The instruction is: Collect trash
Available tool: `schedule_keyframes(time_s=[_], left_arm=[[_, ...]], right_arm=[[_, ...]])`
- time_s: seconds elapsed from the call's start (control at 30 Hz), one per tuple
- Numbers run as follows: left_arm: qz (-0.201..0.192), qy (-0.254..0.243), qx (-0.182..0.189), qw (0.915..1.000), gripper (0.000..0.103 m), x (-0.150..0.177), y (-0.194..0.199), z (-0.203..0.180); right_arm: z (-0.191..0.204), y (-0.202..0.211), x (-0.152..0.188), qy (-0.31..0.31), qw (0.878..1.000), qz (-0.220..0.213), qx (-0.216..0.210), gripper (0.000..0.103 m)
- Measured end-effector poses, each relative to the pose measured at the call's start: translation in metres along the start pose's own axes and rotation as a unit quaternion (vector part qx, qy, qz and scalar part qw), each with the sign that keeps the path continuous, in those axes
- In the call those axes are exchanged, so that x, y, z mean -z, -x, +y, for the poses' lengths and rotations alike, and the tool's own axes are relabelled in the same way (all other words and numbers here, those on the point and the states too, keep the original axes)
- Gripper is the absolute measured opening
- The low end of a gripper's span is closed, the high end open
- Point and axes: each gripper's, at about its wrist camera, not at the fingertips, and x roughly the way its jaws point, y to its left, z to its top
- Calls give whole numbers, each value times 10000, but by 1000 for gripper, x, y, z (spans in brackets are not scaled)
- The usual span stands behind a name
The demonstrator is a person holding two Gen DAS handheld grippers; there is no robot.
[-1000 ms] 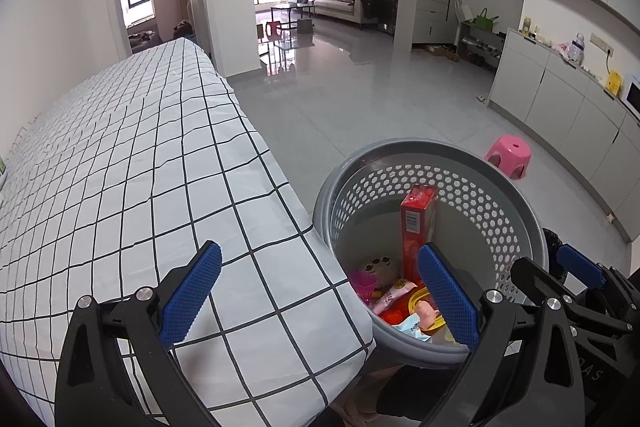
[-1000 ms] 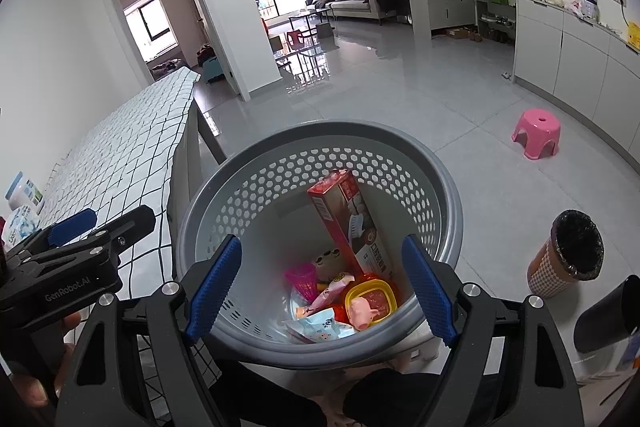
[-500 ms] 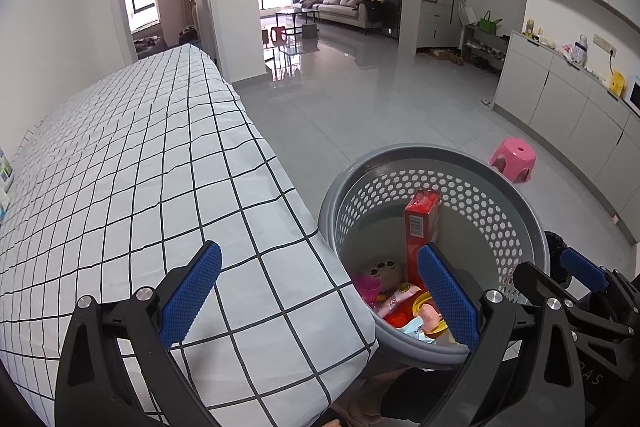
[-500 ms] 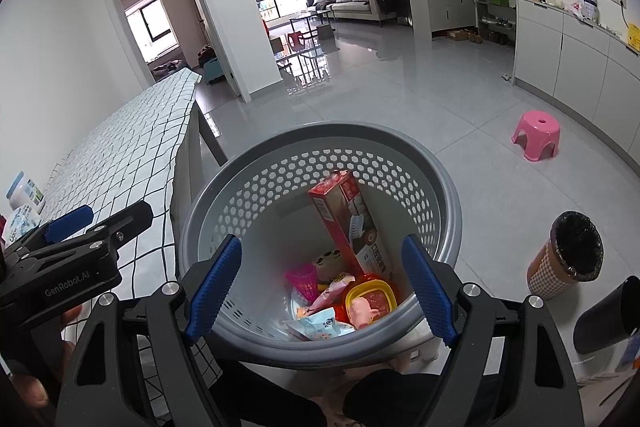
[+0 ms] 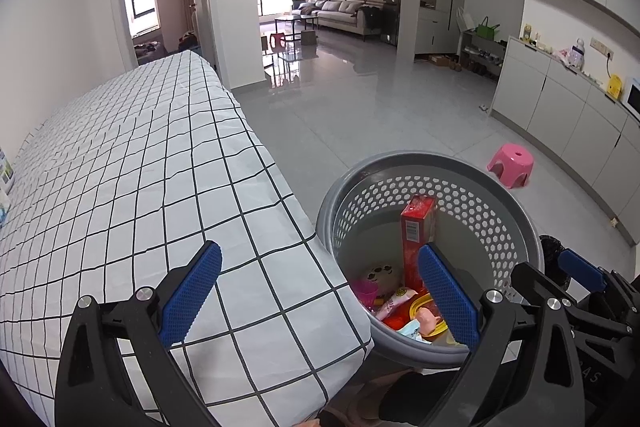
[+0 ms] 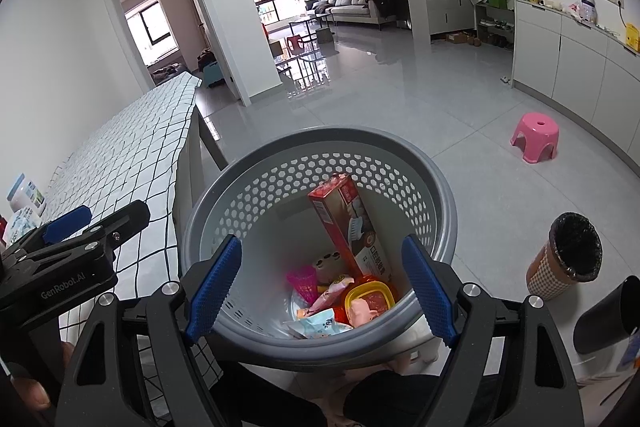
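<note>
Right claw (image 6: 322, 289) spread, empty, over gray basket (image 6: 440, 195) holding trash (image 6: 348, 223).

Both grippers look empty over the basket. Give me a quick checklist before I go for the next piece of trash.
1. Left gripper open, empty: ok.
2. Right gripper open, empty: ok.
3. Basket upright beside the table, room left inside: ok.
4. Collected trash lies inside; red box leans on the wall, below the rim: ok.
5. Next targets: bottles at the table's left edge, partly cut off: cannot tell if trash.
6. Bin on the floor near the right gripper: ok, apart.
</note>
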Motion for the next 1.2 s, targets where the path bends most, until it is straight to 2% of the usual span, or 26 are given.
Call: schedule_keyframes(time_s=[1.2], left_arm=[[105, -15, 7, 9999, 97, 6, -2, 1]], right_arm=[[1, 5, 0, 7, 10000, -45, 17, 79]])
